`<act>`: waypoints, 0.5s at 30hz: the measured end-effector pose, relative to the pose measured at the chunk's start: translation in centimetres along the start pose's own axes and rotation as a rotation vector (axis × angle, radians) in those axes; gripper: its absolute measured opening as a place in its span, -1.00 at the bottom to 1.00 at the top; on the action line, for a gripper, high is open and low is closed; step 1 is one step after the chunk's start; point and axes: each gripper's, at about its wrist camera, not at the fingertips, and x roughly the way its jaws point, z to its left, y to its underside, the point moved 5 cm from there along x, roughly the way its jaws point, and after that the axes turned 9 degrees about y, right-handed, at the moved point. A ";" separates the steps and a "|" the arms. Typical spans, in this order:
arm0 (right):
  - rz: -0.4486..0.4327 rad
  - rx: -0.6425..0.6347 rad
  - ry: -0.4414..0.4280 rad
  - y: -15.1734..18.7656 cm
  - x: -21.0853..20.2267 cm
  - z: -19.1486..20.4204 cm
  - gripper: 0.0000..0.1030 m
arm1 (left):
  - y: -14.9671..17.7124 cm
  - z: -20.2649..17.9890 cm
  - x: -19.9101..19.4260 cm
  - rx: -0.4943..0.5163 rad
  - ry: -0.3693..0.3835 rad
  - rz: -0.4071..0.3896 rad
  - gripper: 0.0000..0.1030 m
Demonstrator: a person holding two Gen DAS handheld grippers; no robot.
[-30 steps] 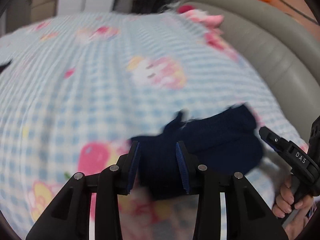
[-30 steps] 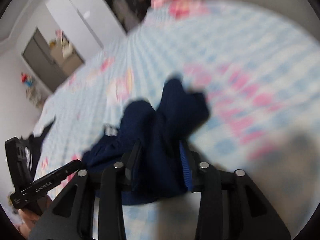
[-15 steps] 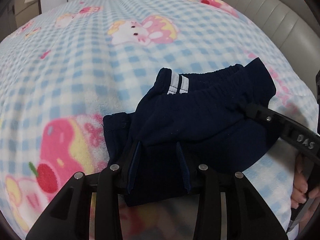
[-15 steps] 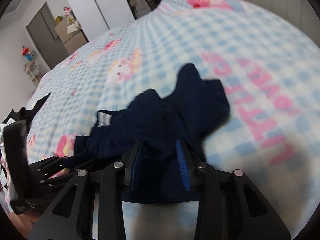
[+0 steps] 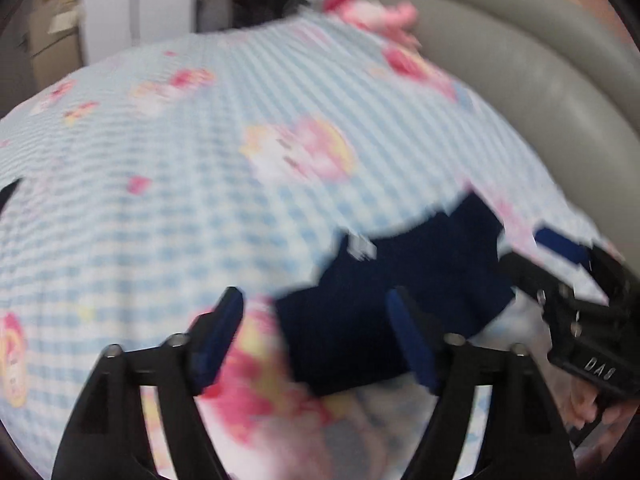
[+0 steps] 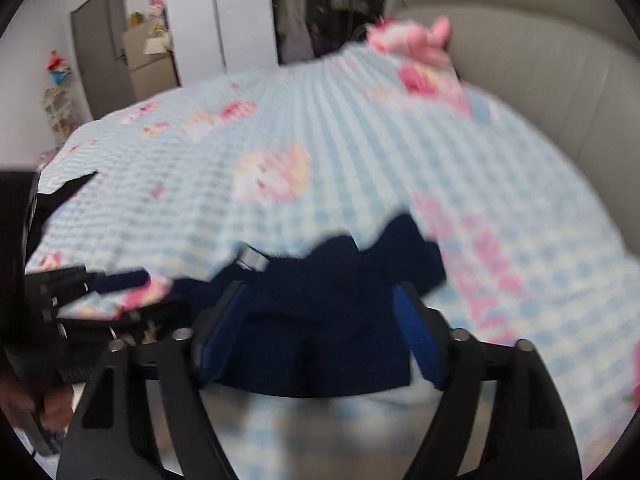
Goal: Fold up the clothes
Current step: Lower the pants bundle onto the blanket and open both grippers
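The left gripper (image 5: 316, 332) is opening, its two blue-padded jaws standing wide apart above the bed; the pads are not pressing on anything, though the near left corner of the navy garment (image 5: 400, 288) is showing in the gap between them. The right gripper (image 6: 320, 328) is opening as well, its jaws spread wide, with the garment's near edge lying between them but no pad clamping the cloth. One garment is in view, a single dark navy piece (image 6: 340, 312) lying bunched and partly folded on the blue-and-white checked blanket (image 5: 180, 200), toward the near right part of the bed beside the grey padded headboard (image 5: 540, 100). A small white label is showing at its far edge. There are two grippers, each appearing at the edge of the other's view, each held by one hand (image 5: 584, 404) with fingers curled round the handle. One pink soft toy (image 6: 408, 36) is sitting at the far end of the blanket. Both views are blurred.
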 end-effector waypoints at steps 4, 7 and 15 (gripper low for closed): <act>0.048 0.003 0.001 -1.8 -1.4 2.8 0.56 | -1.6 6.2 -5.5 -0.141 -0.086 -0.056 0.53; 0.041 -0.011 0.004 -2.4 -3.5 5.8 0.57 | -1.5 10.8 -8.4 -0.208 -0.127 -0.087 0.56; 0.036 -0.044 -0.100 -1.7 -7.7 17.6 0.72 | 4.5 21.9 -17.6 -0.265 -0.262 -0.114 0.58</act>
